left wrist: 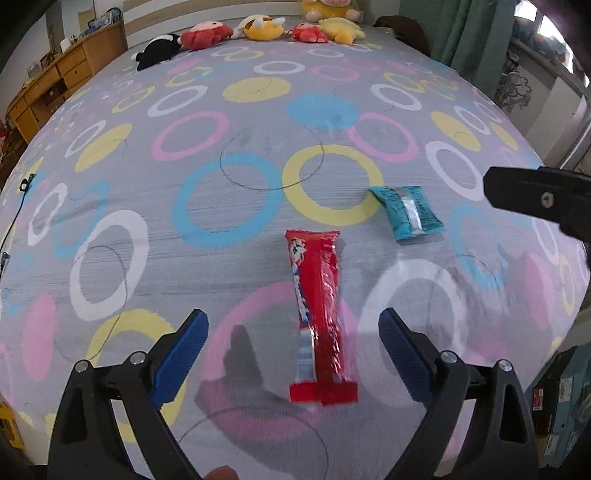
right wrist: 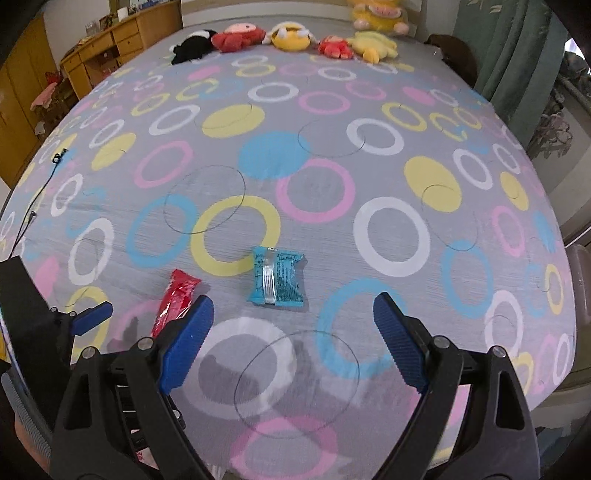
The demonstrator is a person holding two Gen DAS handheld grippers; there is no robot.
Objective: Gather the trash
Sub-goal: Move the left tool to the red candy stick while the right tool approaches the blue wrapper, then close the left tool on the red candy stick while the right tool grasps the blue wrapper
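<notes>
A long red snack wrapper [left wrist: 319, 314] lies on the bed sheet, between the open blue fingers of my left gripper [left wrist: 293, 332]. It also shows in the right wrist view [right wrist: 176, 300], partly hidden by my right gripper's left finger. A small teal wrapper [left wrist: 406, 212] lies beyond it to the right; in the right wrist view [right wrist: 277, 277] it sits just ahead of my open, empty right gripper [right wrist: 293, 317]. The right gripper's black body [left wrist: 535, 195] shows at the right edge of the left wrist view. The left gripper [right wrist: 92, 314] shows at the lower left of the right wrist view.
The bed sheet [left wrist: 240, 184] is grey with coloured rings. Several plush toys [right wrist: 288, 35] line the far edge. A wooden dresser [right wrist: 110, 48] stands at the far left, green curtains [right wrist: 509, 48] at the right. A black cable [right wrist: 37, 199] lies at the left edge.
</notes>
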